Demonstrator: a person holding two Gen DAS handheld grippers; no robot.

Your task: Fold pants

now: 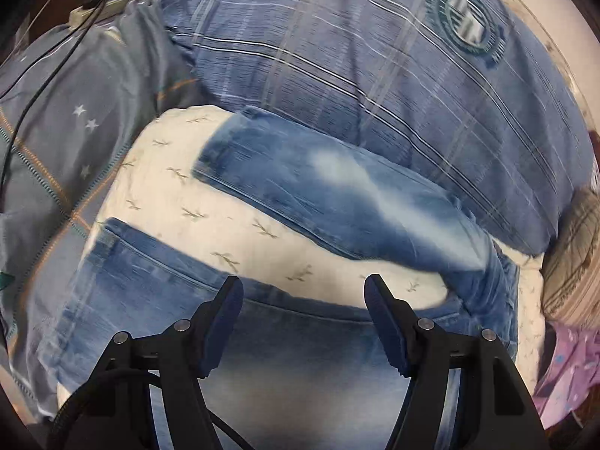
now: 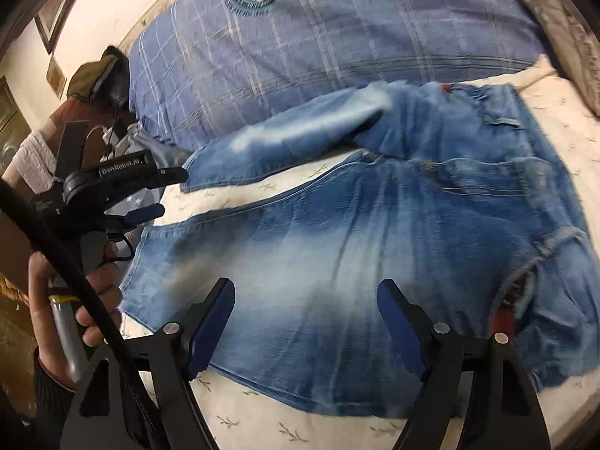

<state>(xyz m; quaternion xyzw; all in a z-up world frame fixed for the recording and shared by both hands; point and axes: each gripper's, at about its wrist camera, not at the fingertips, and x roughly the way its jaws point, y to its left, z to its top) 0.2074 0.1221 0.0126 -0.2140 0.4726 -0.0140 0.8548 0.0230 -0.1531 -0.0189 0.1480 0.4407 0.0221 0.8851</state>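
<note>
Cream bedsheet under everything, blue plaid blanket far behind. Left tongs spread wide at the left, gripping nothing; jeans lie flat mid-bed, legs splayed left; right tongs hover released above the near leg.

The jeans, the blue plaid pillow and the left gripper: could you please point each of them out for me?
jeans [image 2: 337, 247]: right wrist view, on the faded thigh of the near leg.
blue plaid pillow [image 1: 337, 56]: left wrist view, on its striped middle.
left gripper [image 1: 303, 292]: left wrist view, midway between its open fingertips.
</note>
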